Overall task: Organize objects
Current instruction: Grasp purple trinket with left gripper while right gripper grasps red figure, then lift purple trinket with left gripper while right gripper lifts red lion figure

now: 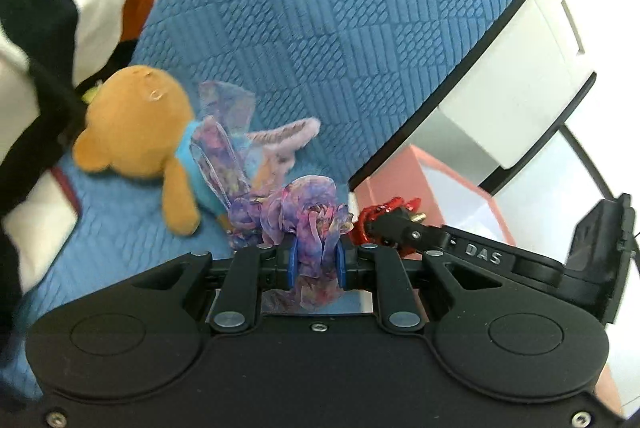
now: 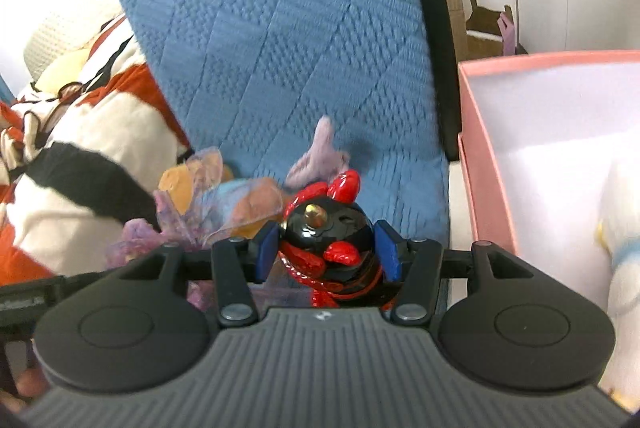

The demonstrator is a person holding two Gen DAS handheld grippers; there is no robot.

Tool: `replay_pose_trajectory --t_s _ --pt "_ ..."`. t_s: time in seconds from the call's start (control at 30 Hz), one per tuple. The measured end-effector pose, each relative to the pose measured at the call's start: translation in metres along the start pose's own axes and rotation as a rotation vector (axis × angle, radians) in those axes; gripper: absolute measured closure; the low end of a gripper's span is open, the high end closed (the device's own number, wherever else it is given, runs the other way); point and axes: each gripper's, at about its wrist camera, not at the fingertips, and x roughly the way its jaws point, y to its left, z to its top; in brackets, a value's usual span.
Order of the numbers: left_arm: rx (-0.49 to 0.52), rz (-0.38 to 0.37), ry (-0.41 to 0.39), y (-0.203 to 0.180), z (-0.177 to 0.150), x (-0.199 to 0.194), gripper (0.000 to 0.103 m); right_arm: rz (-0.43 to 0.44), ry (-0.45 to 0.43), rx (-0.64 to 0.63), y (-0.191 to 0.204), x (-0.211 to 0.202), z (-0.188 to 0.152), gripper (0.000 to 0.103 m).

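my left gripper (image 1: 316,262) is pinched tight on the purple gauzy scarf (image 1: 308,216) trailing over the teddy bear (image 1: 136,124), right gripper (image 2: 327,252) hugs the black-and-red figurine (image 2: 332,240), so i'd lift slow and swing both into the pink box (image 2: 480,164).

Bright even daylight, blown-out whites at right edges, motion blur on left side, strong fisheye bending
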Motion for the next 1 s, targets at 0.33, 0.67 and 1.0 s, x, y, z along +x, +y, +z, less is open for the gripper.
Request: replay_pose_trajectory --t_s 0.33,0.67,1.0 --pt "-0.017 0.130 0.041 0.015 -0.019 -0.006 0.086 0.002 0.103 -0.074 0.020 -0.015 -0.059 0.048" --pt "-0.027 0.177 0.101 0.020 -0.019 0.010 0.086 0.021 0.175 -0.083 0.027 -0.013 -0.083 0.046" --pt "-0.040 0.207 0.128 0.021 -0.017 0.017 0.086 -0.052 0.222 -0.184 0.038 0.007 -0.094 0.033"
